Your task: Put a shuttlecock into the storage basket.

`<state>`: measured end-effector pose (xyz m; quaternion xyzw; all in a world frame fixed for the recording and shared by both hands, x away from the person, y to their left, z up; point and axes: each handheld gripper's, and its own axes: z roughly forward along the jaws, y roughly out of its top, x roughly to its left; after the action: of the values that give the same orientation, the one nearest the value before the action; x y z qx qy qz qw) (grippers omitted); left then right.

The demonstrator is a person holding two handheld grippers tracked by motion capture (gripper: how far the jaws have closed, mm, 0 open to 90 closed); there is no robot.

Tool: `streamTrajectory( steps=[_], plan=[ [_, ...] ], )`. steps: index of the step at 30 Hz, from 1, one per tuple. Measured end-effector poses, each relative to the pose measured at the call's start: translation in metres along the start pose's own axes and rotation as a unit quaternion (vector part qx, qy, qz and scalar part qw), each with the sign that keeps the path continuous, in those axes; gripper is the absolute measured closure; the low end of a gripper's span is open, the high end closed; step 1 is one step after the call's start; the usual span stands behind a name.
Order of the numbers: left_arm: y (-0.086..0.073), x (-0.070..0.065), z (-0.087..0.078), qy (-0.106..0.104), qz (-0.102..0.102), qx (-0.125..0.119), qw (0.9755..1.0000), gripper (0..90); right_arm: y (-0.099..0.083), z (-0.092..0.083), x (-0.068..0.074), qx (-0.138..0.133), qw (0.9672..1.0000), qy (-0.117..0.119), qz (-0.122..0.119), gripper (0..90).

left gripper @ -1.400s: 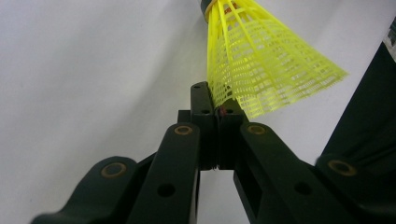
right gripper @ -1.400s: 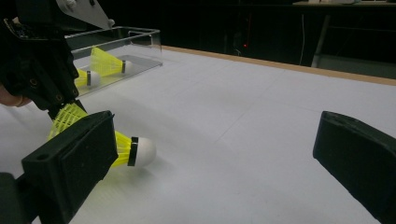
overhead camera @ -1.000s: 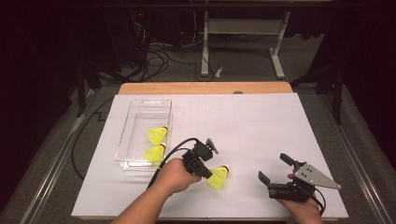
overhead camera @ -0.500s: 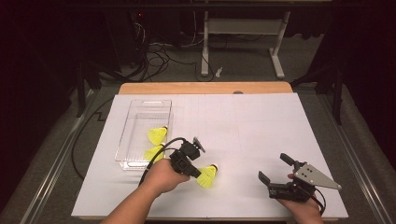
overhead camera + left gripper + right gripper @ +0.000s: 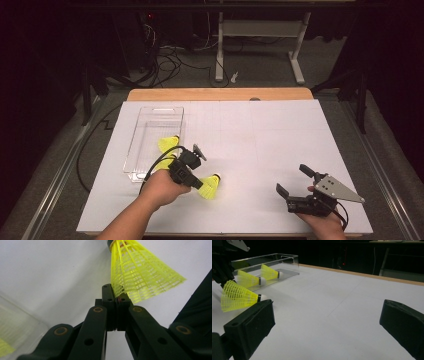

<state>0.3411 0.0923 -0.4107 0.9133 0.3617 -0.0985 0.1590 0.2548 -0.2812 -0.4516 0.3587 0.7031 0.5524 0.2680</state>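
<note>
Yellow mesh fills the top of your left tool's view: the shuttlecock [image 5: 140, 275] hangs by the rim of its plastic skirt, which your left tool [image 5: 115, 296] pinches between fully closed jaws. From the high view, that left tool [image 5: 192, 176] sits in your left hand [image 5: 162, 187] near the front of the white worktop [image 5: 280, 135], and the held shuttlecock [image 5: 210, 186] juts out to its right, cork end pointing away from your hand, just above the sheet.

Your right tool [image 5: 295, 181] rests near the front right of the worktop, well apart from the shuttlecock, with its jaws spread wide and nothing between them. In its own view the right tool [image 5: 327, 322] frames bare white surface, and the held shuttlecock [image 5: 239, 298] shows at the far left with its white cork toward the middle of the worktop.

Farther back on the left stands a clear plastic box [image 5: 150, 120], long side running away from you. Two more yellow shuttlecocks [image 5: 259, 276] lie inside it at the near end, side by side, corks pointing the same way. Beyond the white sheet a wooden edge [image 5: 220, 94] of the worktop shows, and past that the dark floor with cables [image 5: 170, 55] and a metal frame's legs [image 5: 260, 45].
</note>
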Motion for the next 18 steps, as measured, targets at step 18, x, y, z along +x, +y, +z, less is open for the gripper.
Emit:
streamTrajectory(
  steps=[18],
  plan=[
    [-0.012, 0.008, -0.02, 0.007, -0.018, 0.005, 0.9998, 89.2, 0.0, 0.0, 0.0, -0.001, 1.0, 0.0, 0.0, 0.4]
  ],
)
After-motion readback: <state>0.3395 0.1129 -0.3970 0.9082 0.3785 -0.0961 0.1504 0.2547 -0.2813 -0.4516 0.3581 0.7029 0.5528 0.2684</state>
